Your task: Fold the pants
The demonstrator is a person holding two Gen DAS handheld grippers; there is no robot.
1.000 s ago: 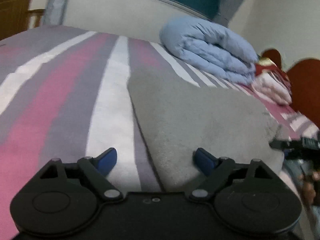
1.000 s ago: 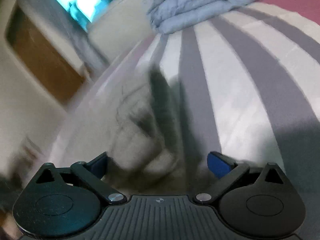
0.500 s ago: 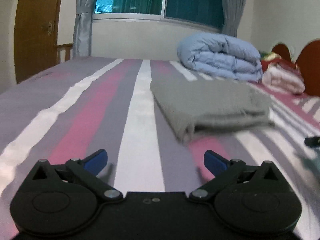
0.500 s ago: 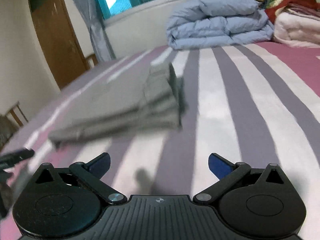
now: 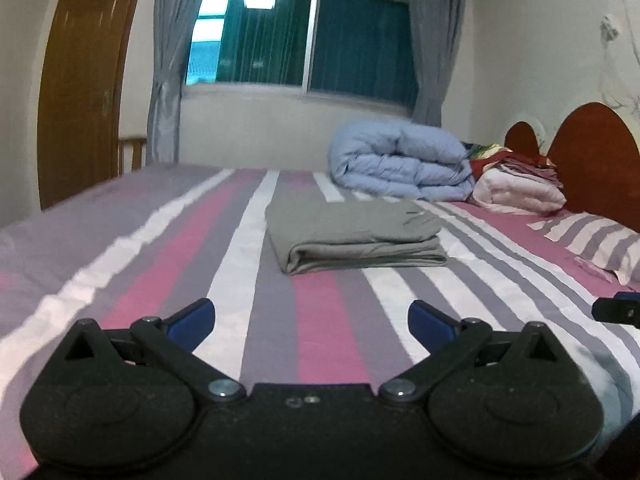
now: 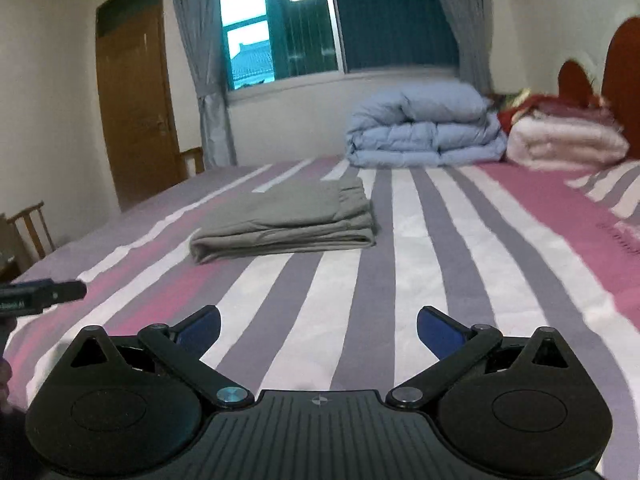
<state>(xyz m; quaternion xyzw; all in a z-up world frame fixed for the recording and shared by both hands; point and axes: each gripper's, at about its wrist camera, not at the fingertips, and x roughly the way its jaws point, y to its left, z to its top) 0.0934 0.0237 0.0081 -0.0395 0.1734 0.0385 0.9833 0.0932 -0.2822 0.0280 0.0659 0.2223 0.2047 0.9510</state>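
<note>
I have both grippers held low over the striped bedspread (image 5: pixel 320 320), well short of the folded grey pants (image 5: pixel 352 236). My left gripper (image 5: pixel 311 318) has its blue pads (image 5: pixel 192 318) spread wide with only bedding between them, gripping nothing. My right gripper (image 6: pixel 319 326) stands the same: jaws wide apart, empty, blue pads (image 6: pixel 438 330) over the stripes.

The pants lie as a flat, layered rectangle on the bed. From the left wrist view they sit at about 12 o'clock, the rounded fold edge facing me. From the right wrist view the same stack (image 6: pixel 284 220) sits at about 11 o'clock, well apart from the pads.

Each view gives me something the other lacks. The left wrist view shows a striped pillow (image 5: pixel 592 240) at 3 o'clock and the tip of my right gripper (image 5: pixel 616 312) poking in at the right edge. The right wrist view shows a wooden chair (image 6: pixel 32 224) at 9 o'clock and the nose of my left gripper (image 6: pixel 40 294) entering from the left; it carries small pale lettering that I cannot read.

Both views share the light-blue duvet (image 6: pixel 424 128) folded at the far side of the bed, the pink-white folded blankets (image 6: pixel 568 140) just beside it, the red-brown headboard (image 5: pixel 592 160), the window (image 5: pixel 304 32) with grey curtains (image 5: pixel 166 60), and the wooden door (image 6: pixel 136 92).
</note>
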